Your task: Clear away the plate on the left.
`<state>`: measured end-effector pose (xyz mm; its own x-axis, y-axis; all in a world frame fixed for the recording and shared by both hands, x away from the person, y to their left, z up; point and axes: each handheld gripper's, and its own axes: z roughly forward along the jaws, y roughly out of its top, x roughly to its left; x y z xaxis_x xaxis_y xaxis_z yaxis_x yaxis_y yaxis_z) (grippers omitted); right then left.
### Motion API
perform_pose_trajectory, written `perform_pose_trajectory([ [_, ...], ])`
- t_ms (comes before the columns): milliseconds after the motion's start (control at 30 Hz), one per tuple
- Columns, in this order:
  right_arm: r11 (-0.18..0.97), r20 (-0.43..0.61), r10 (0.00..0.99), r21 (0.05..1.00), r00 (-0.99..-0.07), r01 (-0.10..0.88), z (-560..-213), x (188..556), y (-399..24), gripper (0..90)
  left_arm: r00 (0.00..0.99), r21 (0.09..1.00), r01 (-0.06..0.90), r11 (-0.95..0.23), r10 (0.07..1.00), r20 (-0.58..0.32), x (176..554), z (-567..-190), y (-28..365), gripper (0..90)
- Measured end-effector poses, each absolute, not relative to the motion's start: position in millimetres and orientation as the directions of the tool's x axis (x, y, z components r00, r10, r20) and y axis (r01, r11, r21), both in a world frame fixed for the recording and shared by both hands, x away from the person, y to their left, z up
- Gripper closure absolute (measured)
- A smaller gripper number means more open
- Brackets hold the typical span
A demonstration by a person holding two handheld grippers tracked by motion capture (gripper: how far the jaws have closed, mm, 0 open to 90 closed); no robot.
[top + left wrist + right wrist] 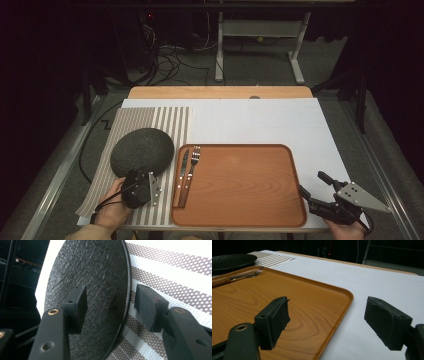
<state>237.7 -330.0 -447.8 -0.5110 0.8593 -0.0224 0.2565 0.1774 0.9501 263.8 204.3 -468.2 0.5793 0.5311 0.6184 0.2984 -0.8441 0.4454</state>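
Two hand-held grippers work the near edge of the counter [320,130]. The left hand-held gripper [142,176] sits at the near rim of the dark textured plate [142,151], which lies on the striped placemat [165,125] at the left. In the left gripper view its jaws stand wide, one pad over the plate's face [95,285] and the other outside the rim above the placemat [175,290], with a gap on both sides, so nothing is gripped yet; straddling the rim this way looks like the set-up for pinching the edge. The right hand-held gripper [310,192] rests near the tray's near right corner, jaws wide apart and empty, one over the tray's wood and one over the white cover, seemingly waiting. Just right of the plate lies the wooden tray [240,210], with a knife [182,176] and fork [191,172] side by side along its left edge, close to the plate's likely path. Farther off stand a table frame and loose cables on the floor.
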Motion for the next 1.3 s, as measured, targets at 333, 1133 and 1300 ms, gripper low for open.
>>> perform_pose_trajectory([
  [333, 0.179, -0.024, 0.859, 0.950, -0.511, 0.256, -447.9, 237.9, -329.9, 20.7, 0.574, 0.366, 0.301, -0.881, 0.474, 0.668, 269.9, -474.4, 199.5, 42.1],
  [1133, 0.187, -0.030, 0.858, 0.948, -0.512, 0.258, -448.1, 237.9, -329.4, 20.7, 0.505, 0.269, 0.277, -0.922, 0.378, 0.776, 282.3, -485.1, 189.9, 60.9],
  [1300, 0.199, -0.041, 0.855, 0.946, -0.516, 0.254, -448.0, 237.7, -328.0, 20.7, 0.499, 0.251, 0.275, -0.928, 0.361, 0.788, 282.7, -486.8, 187.7, 68.1],
])
